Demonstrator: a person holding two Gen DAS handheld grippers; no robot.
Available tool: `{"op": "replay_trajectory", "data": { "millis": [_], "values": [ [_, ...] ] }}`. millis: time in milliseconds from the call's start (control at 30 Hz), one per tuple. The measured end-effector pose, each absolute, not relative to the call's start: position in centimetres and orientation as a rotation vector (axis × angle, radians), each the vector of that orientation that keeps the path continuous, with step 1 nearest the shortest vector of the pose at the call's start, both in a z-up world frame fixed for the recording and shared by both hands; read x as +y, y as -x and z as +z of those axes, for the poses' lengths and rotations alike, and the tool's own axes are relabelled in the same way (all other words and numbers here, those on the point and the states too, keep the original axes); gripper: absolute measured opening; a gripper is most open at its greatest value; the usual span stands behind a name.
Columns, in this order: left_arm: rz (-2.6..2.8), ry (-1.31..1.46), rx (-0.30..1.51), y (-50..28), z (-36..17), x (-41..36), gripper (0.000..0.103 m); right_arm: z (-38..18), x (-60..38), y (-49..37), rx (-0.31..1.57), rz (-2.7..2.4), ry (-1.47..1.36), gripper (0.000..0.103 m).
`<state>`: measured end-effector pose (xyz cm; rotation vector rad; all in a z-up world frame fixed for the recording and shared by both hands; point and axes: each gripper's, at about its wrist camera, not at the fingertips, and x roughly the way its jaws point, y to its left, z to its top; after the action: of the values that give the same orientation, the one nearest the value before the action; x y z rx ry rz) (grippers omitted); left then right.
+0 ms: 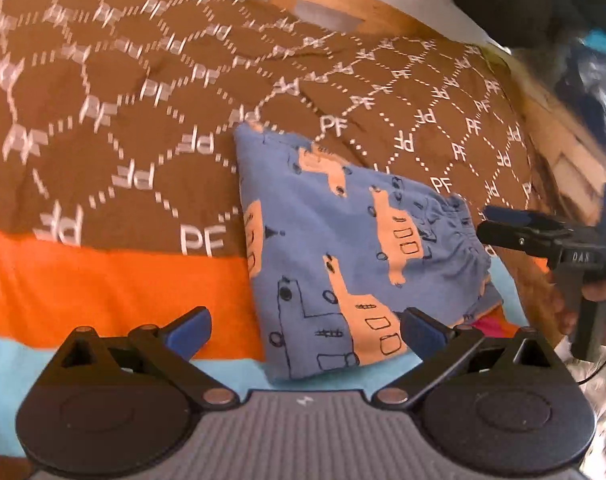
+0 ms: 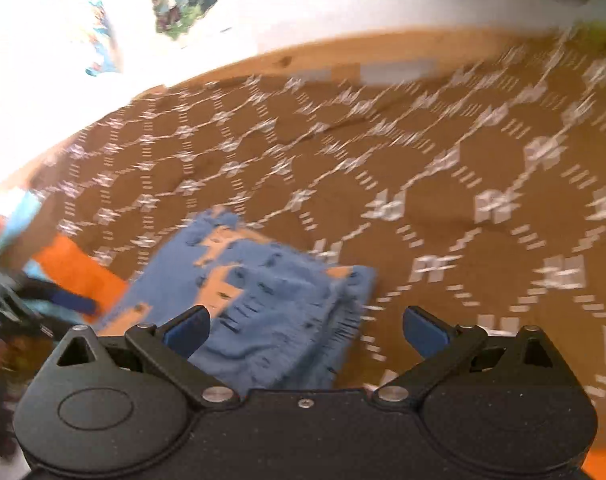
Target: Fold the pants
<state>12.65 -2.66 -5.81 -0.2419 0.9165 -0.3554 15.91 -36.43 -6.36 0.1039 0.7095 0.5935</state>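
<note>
Both claws released | left claw (image 1: 305, 328) view only: pants (image 1: 355, 256) waistband, right claw (image 1: 499, 226)

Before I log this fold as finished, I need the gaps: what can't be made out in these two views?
- Pants: underside and inner layers hidden by the top fold, left wrist view.
- Pants' near edge: covered by the right hand-held gripper, right wrist view; print smeared by blur.
- Left hand-held gripper: its body hides the bedspread below.
</note>
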Motion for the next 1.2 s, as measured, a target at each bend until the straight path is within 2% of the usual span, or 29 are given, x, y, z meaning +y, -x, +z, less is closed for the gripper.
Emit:
{"op": "replay_trajectory", "data": {
  "millis": [300, 467, 567, 633, 667, 800, 867, 1200],
  "values": [
    [-0.474, 0.414, 0.861, -13.5, -7.5, -1.8, 0.103, -8.9, -38.3, -23.5, 0.851, 0.735, -0.34, 0.102],
    [-0.507, 0.55, 0.855, -13.8, -7.8, -0.5, 0.101, -9.4, -37.7, -24.1, 0.858, 0.782, -0.333, 0.101],
    [-0.505, 0.558, 0.864, -13.8, -7.9, -0.4, 0.095, -9.7, -37.6, -24.2, 0.875, 0.805, -0.381, 0.082],
    [-0.481, 0.533, 0.882, -14.0, -8.0, -0.6, 0.088, -9.9, -37.9, -24.5, 0.882, 0.8, -0.415, 0.078],
    [-0.466, 0.523, 0.891, -14.0, -8.1, -0.6, 0.083, -10.0, -38.1, -24.6, 0.886, 0.794, -0.432, 0.072],
    [-0.444, 0.55, 0.906, -13.9, -8.2, 0.0, 0.076, -10.7, -39.4, -25.3, 0.904, 0.73, -0.505, 0.043],
    [-0.437, 0.555, 0.915, -14.1, -8.2, 0.2, 0.073, -10.9, -39.7, -25.4, 0.905, 0.712, -0.522, 0.038],
    [-0.387, 0.494, 0.952, -14.2, -8.0, -0.1, 0.052, -10.4, -38.4, -24.5, 0.9, 0.619, -0.446, 0.033]
  ]
}}
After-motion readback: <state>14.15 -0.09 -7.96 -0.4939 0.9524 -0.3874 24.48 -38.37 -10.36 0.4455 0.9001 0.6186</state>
